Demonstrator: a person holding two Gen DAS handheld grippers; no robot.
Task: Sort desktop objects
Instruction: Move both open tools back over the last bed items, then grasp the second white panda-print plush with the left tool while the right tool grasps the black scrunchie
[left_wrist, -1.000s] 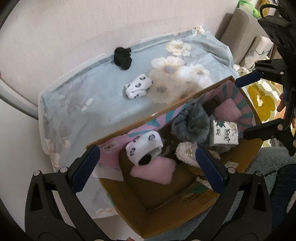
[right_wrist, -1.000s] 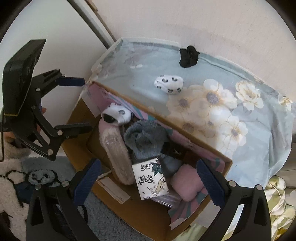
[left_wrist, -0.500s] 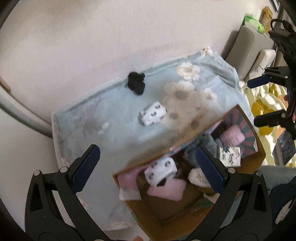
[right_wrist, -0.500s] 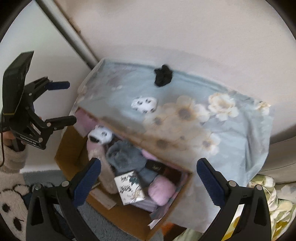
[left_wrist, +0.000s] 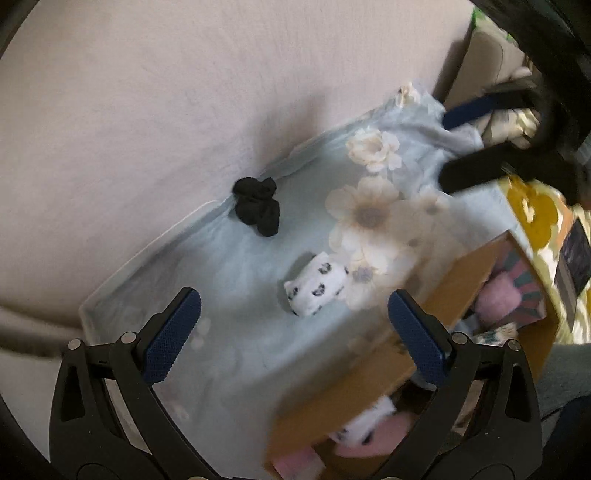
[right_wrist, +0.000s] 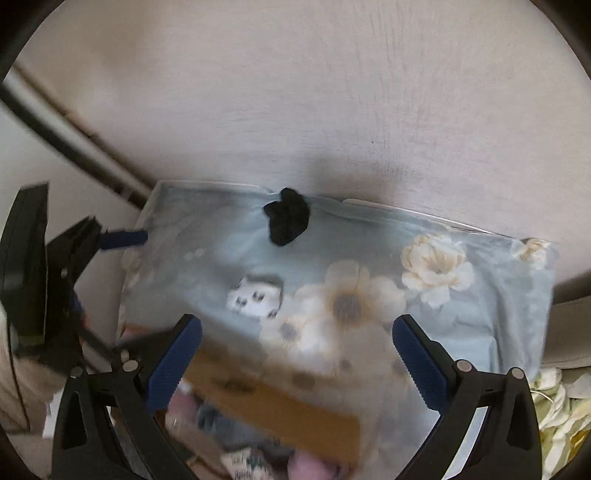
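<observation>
A white sock roll with black panda prints (left_wrist: 317, 284) lies on the pale blue flowered cloth (left_wrist: 236, 332); it also shows in the right wrist view (right_wrist: 256, 296). A black sock bundle (left_wrist: 257, 205) lies at the cloth's far edge against the wall, also in the right wrist view (right_wrist: 288, 217). My left gripper (left_wrist: 293, 336) is open and empty, above the cloth just short of the white roll. My right gripper (right_wrist: 295, 360) is open and empty, above the cloth to the right of that roll. A cardboard box (left_wrist: 476, 273) holds pink, grey and white soft items.
The box's near wall (right_wrist: 273, 402) sits low in the right wrist view. The plain wall (right_wrist: 295, 92) stands right behind the cloth. A yellow flowered fabric (left_wrist: 532, 206) and a beige cushion (left_wrist: 484, 55) lie to the right. The view is motion-blurred.
Both grippers have moved from over the box forward toward the cloth and wall. The box has slid to the lower edge of both views. Both stay open and empty.
</observation>
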